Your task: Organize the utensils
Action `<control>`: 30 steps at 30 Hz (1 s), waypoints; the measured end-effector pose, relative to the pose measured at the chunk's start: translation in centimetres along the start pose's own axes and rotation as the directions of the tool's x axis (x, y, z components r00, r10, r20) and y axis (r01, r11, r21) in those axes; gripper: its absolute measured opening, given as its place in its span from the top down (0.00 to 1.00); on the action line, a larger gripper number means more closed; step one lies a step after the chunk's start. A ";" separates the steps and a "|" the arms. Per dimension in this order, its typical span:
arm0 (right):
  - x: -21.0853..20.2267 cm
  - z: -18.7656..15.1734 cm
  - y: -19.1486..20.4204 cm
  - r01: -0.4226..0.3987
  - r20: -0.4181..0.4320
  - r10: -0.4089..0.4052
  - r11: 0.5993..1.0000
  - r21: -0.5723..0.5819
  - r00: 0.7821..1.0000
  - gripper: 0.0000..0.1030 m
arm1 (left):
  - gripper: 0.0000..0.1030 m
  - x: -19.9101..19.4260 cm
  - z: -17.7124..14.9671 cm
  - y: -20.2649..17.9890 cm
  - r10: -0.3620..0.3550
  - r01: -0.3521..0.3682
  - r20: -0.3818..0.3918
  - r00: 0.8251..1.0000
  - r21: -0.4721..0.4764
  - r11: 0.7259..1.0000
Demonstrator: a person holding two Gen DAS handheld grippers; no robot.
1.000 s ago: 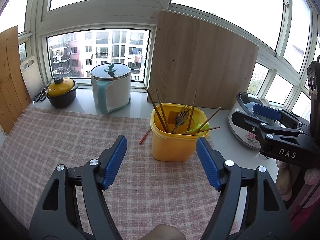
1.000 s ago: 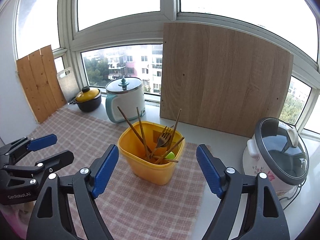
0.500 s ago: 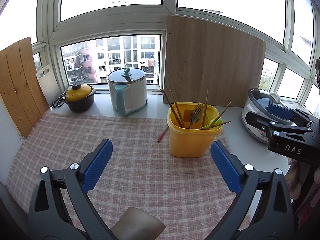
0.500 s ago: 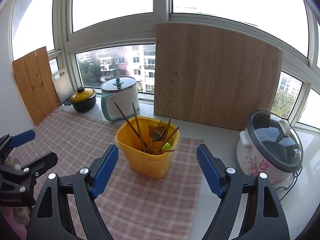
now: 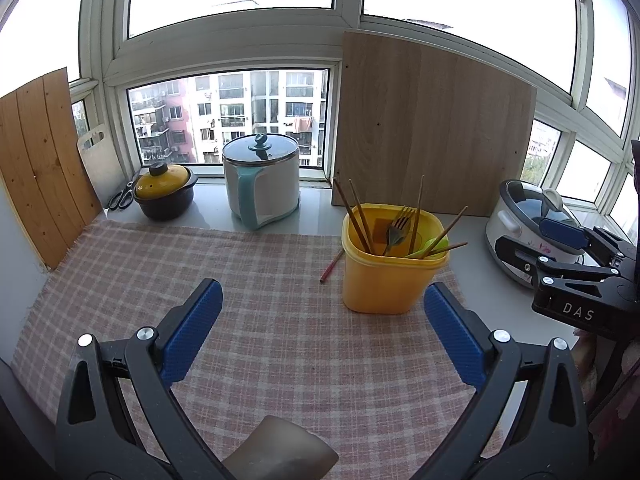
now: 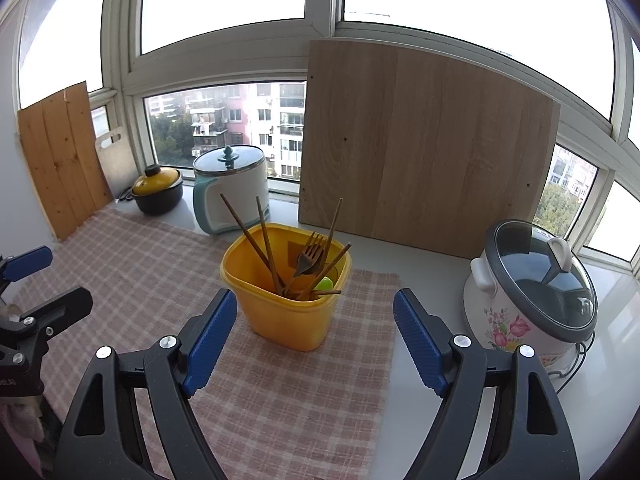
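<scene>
A yellow tub (image 5: 390, 280) stands on the checked cloth (image 5: 208, 276) and holds several wooden chopsticks (image 5: 360, 220), a fork (image 5: 396, 228) and a green utensil (image 5: 432, 246). One chopstick with a red end (image 5: 331, 268) lies on the cloth left of the tub. My left gripper (image 5: 320, 320) is open and empty, a little in front of the tub. My right gripper (image 6: 312, 332) is open and empty, just in front of the same tub (image 6: 284, 304); it also shows at the right of the left wrist view (image 5: 568, 248).
A white and teal electric pot (image 5: 262, 180), a yellow-lidded black pot (image 5: 164, 192) and scissors (image 5: 122, 198) stand by the window. A large wooden board (image 5: 432, 120) leans behind the tub. A flowered rice cooker (image 6: 536, 292) stands at the right. Wooden planks (image 5: 40, 160) lean at the left.
Both grippers have drawn back from the tub, so it looks farther off. The left gripper's jaws have opened wider. The tub and utensils have not moved.
</scene>
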State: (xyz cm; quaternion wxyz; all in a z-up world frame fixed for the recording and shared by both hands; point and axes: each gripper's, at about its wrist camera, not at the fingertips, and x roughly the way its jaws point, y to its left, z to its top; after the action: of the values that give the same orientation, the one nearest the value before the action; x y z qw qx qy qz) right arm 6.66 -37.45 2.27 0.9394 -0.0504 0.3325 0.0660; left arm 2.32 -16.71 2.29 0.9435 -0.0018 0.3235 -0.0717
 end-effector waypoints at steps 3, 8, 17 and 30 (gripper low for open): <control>0.0 -0.1 0.1 -0.001 -0.004 0.001 1.000 0.001 1.000 0.22 | 0.01 0.0 0.0 0.0 -0.001 0.001 -0.001 1.000 -0.002 1.000; -0.1 0.0 0.2 0.003 -0.004 -0.003 1.000 0.001 1.000 0.22 | 0.01 0.0 0.0 0.2 -0.003 0.003 0.002 1.000 -0.002 1.000; 0.0 0.1 0.3 0.002 -0.006 -0.002 1.000 -0.001 1.000 0.22 | 0.01 -0.3 0.2 0.5 0.004 -0.004 0.004 1.000 0.000 1.000; -0.1 -0.1 0.5 0.014 -0.011 -0.014 1.000 -0.005 1.000 0.22 | 0.00 -0.3 0.0 0.8 0.004 -0.004 0.000 1.000 0.004 1.000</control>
State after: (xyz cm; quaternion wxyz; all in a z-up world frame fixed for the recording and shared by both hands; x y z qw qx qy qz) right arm 6.42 -36.97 2.27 0.9379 -0.0553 0.3370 0.0601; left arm 2.21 -15.91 2.47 0.9437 0.0007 0.3233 -0.0702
